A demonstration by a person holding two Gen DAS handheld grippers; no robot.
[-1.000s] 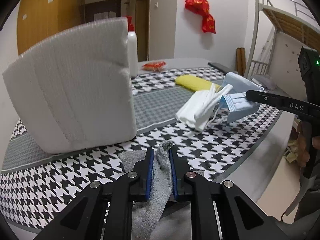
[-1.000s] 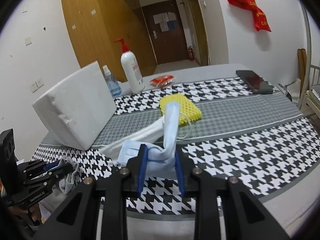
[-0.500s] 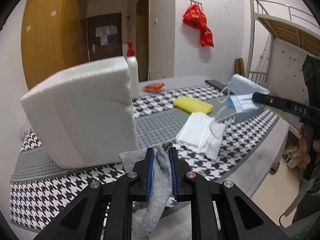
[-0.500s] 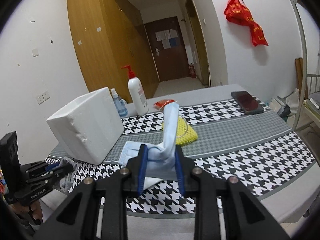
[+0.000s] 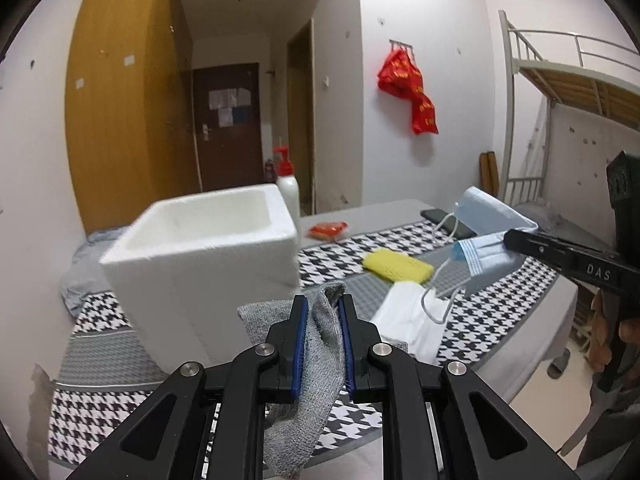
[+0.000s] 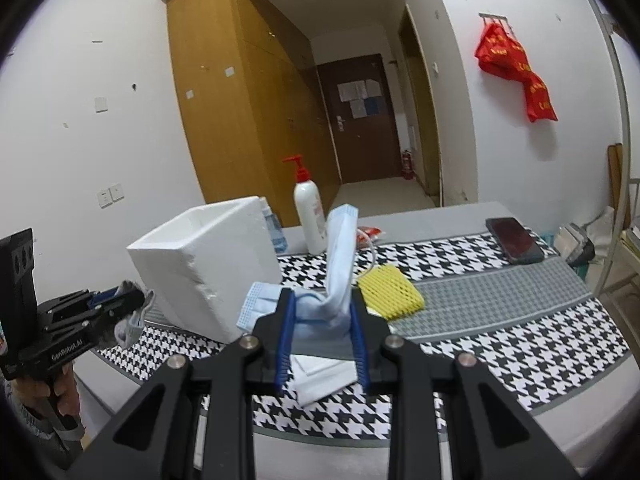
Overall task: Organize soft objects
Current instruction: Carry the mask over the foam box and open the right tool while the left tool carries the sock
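Well, the left gripper (image 5: 323, 332) is clamped on a gray sock (image 5: 316, 364) that is soft and fuzzy and hangs down limp, up off the checkered table (image 5: 492, 320). The right gripper (image 6: 322, 332) is pinched tight on a light blue face mask (image 6: 338, 256), folded and sticking up, with white loops. A white foam box (image 5: 208, 264) stands open on the table near the sock. A yellow sponge (image 6: 390, 290) and a white cloth (image 5: 412, 320) lie flat to its right.

A dormitory-style bedroom: metal bunk bed (image 5: 568, 76), wooden wardrobe (image 6: 240, 120), and a houndstooth-covered table (image 6: 520, 320).
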